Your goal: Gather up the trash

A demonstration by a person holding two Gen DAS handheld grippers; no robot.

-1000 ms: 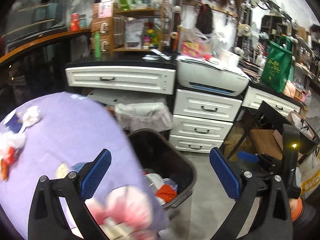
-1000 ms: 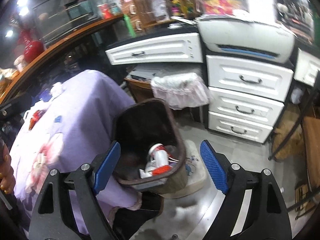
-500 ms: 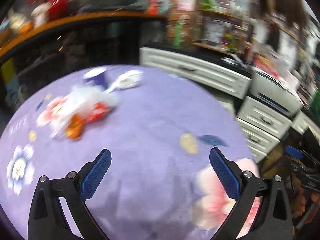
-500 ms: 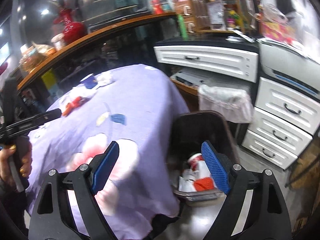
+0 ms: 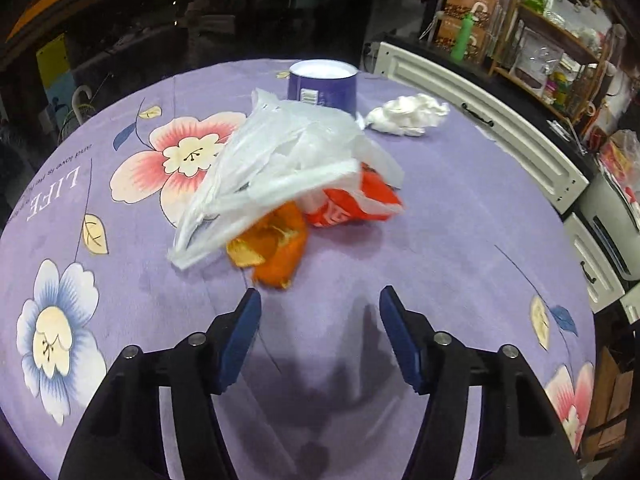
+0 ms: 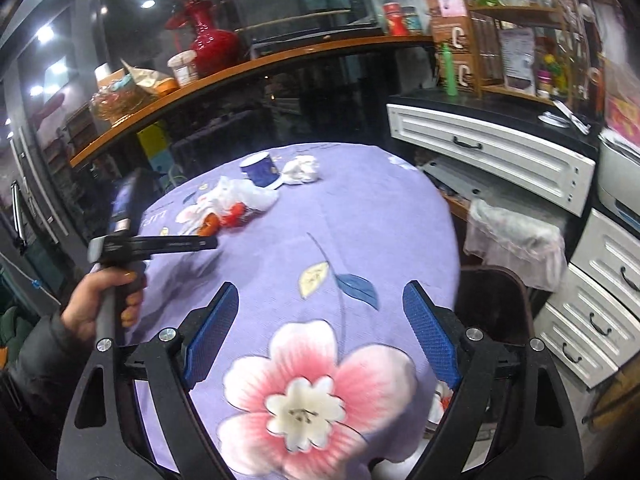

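Note:
On the purple flowered tablecloth point(image 5: 460, 240) lies a heap of trash: a crumpled clear plastic bag point(image 5: 280, 160) over an orange peel point(image 5: 276, 248) and a red wrapper point(image 5: 352, 208). Behind it stand a blue paper cup point(image 5: 323, 85) and a crumpled white tissue point(image 5: 408, 114). My left gripper point(image 5: 320, 308) hovers just short of the peel, its jaws closing with nothing between them. The right gripper point(image 6: 320, 304) stands open and empty over the table's near side, far from the trash pile point(image 6: 232, 204). The dark trash bin point(image 6: 496, 304) sits off the table's right edge.
White drawers point(image 6: 492, 152) and a black counter line the right side. A curved orange-topped counter point(image 6: 240, 72) with a red vase point(image 6: 208, 40) runs behind the table. A bag-lined bin point(image 6: 516, 236) stands beside the dark one. A person's hand point(image 6: 100, 300) holds the left gripper's handle.
The left gripper swung from the bin over to the trash pile and its jaws narrowed. The right gripper rose from over the bin and turned toward the table.

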